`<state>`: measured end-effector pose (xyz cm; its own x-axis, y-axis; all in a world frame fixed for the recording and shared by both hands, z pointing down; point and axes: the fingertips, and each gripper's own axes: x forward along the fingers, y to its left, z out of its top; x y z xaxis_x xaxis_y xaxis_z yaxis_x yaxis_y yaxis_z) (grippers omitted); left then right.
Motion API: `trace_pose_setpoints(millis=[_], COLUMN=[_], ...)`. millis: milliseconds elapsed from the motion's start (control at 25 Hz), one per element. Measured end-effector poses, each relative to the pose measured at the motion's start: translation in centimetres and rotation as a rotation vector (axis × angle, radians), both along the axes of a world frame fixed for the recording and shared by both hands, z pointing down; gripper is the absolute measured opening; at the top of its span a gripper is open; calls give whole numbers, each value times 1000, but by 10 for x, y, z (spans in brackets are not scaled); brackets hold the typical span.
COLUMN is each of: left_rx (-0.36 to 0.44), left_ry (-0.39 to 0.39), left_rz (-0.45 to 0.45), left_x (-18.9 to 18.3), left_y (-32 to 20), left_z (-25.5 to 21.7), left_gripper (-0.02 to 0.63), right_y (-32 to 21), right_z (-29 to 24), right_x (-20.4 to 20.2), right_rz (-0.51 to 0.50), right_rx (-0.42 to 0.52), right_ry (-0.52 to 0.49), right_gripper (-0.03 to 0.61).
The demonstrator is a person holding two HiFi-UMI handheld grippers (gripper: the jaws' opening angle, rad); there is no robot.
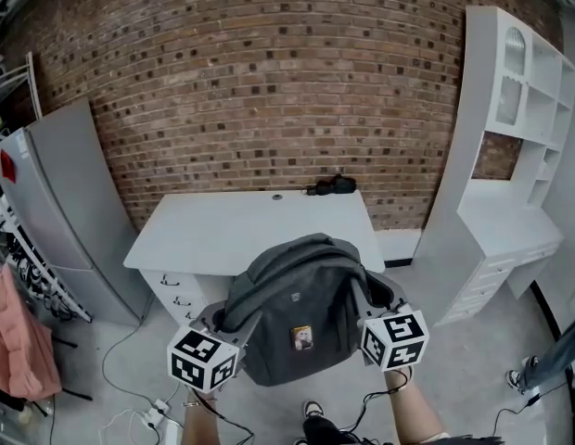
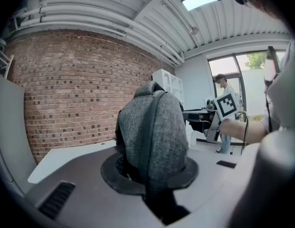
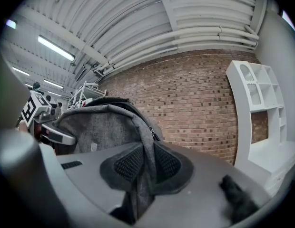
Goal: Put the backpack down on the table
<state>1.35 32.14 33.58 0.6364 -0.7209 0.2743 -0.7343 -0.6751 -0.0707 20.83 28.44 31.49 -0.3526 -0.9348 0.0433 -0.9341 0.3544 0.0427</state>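
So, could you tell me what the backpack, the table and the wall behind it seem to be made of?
Backpack: woven fabric, heathered grey and matte, judging by its flecked weave and soft folds.
Table: smooth white top, probably painted or laminated board; the look leaves it open.
Wall: brick, reddish-brown with visible mortar lines.

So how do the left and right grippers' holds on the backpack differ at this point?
The left gripper clamps a thick, rounded fold of the grey backpack; the right gripper pinches a thin edge. The fold hides most of the left gripper's pads, while the right gripper's mesh pads show either side. Both are shut on the backpack, held short of the white table.
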Motion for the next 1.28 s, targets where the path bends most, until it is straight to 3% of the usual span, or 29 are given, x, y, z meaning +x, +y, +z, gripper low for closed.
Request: trace_pose_setpoints(millis=[1280], left_rx=[-6], left_ry=[-5], left_rz=[-43], left_x=[-17], left_y=[-187], left_z=[-12], left_gripper=[89], right_y=[-200], right_z=[-13], right_x=[-19], right_rz=[-55], right_rx=[16], right_ry=[21], right_gripper=[66])
